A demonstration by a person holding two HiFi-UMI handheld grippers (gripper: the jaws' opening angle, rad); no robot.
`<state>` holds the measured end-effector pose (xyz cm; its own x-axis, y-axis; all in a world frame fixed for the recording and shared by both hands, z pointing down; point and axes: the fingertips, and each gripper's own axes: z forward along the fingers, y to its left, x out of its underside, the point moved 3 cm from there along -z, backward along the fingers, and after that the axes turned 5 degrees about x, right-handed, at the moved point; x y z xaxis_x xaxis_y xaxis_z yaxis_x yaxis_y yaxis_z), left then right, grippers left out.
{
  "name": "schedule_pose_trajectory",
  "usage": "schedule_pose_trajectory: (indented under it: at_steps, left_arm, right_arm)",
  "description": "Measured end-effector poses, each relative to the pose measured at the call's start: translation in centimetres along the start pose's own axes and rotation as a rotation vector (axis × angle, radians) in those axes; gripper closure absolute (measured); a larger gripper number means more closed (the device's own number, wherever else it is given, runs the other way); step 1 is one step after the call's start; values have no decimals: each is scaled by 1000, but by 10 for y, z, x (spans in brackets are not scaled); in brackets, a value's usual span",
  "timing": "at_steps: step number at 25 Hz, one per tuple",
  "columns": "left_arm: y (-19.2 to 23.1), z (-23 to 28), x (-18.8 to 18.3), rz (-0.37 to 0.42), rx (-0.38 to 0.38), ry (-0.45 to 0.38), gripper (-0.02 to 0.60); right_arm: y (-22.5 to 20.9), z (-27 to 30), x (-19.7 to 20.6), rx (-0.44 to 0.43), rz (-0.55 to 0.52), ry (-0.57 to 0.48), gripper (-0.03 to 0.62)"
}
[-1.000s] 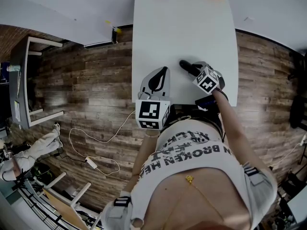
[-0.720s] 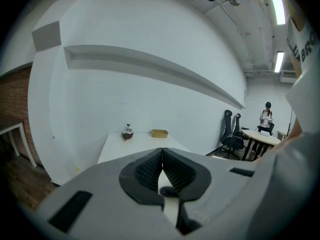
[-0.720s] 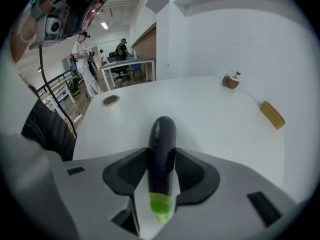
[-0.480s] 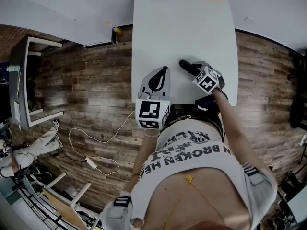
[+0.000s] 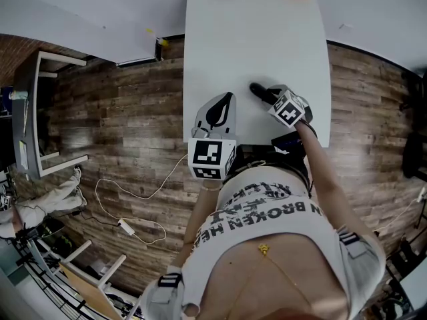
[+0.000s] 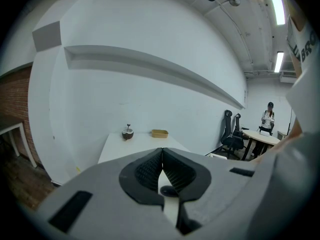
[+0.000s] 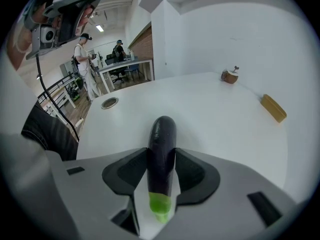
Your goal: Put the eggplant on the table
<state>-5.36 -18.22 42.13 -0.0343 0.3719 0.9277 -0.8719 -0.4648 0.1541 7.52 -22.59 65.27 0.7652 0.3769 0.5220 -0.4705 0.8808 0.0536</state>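
In the head view we see the white table running away from us, with both grippers over its near end. The left gripper hangs above the near left corner. The right gripper is just beside it to the right, and the dark eggplant sticks out of its front, over the tabletop.

In the left gripper view we find the left gripper closed, its two black pads meeting at the tips with nothing held between them. Beyond it lies the table, with a small brown round thing and a flat yellow thing at its far end.

In the right gripper view the right gripper has the eggplant lengthwise between its jaws, which stand fairly wide, a pad against each side. The green stalk end points back towards the camera, and the rounded purple tip points out over the table. We cannot tell whether the tip touches the surface.
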Motion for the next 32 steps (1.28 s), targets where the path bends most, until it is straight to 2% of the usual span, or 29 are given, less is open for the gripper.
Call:
schedule_pose_trajectory:
  at_steps: [12,23,32]
  left_arm:
    - [-2,0,-1,5,11,1,575]
    - [-6,2,-1,9,19,0,575]
    - [-9,-1,-3,16,28,-4,575]
  right_arm:
    - [-3,-4,-1,2,13,4,398]
    - [-7,-14,-8,-6,61,-38,381]
    - [-2,-21,-8,-16,45,-37,372]
